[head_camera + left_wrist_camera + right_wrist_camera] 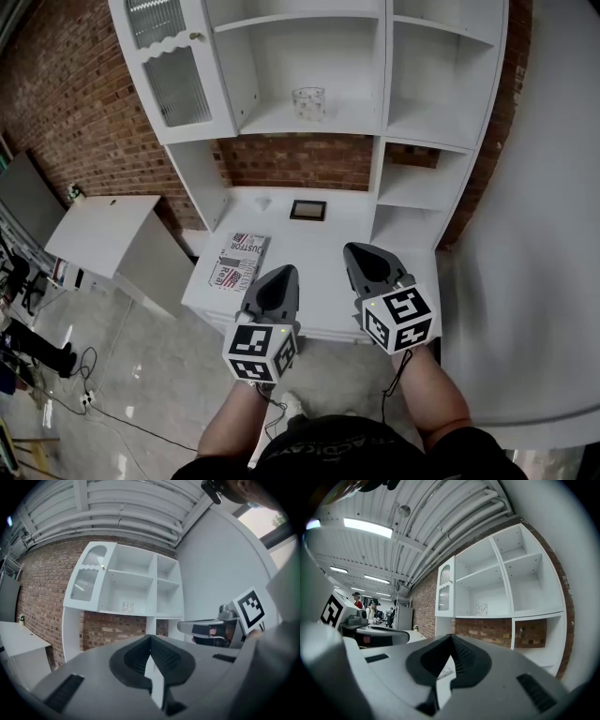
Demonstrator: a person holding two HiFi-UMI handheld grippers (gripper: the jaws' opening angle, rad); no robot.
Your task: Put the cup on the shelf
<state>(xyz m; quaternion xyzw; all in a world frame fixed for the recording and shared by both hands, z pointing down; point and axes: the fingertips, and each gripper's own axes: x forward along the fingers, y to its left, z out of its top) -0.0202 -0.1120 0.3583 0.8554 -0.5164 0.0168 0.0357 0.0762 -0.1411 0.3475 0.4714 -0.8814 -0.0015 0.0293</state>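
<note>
A clear glass cup [308, 101] stands upright on the middle shelf of the white shelf unit [281, 127]; it is also seen small in the left gripper view [127, 606] and the right gripper view [481, 609]. My left gripper [283, 273] [150, 637] is shut with nothing in it, held level in front of the white counter [309, 244]. To its right, my right gripper [359, 251] [451, 637] is likewise shut and empty. Both point at the shelf unit, well short of the cup.
On the counter lie a magazine [239, 261], a small dark framed object [307, 210] and a little white item [262, 202]. A glass cabinet door [173, 66] is at the upper left. A white table [103, 234] stands at the left, a white wall [553, 234] at the right.
</note>
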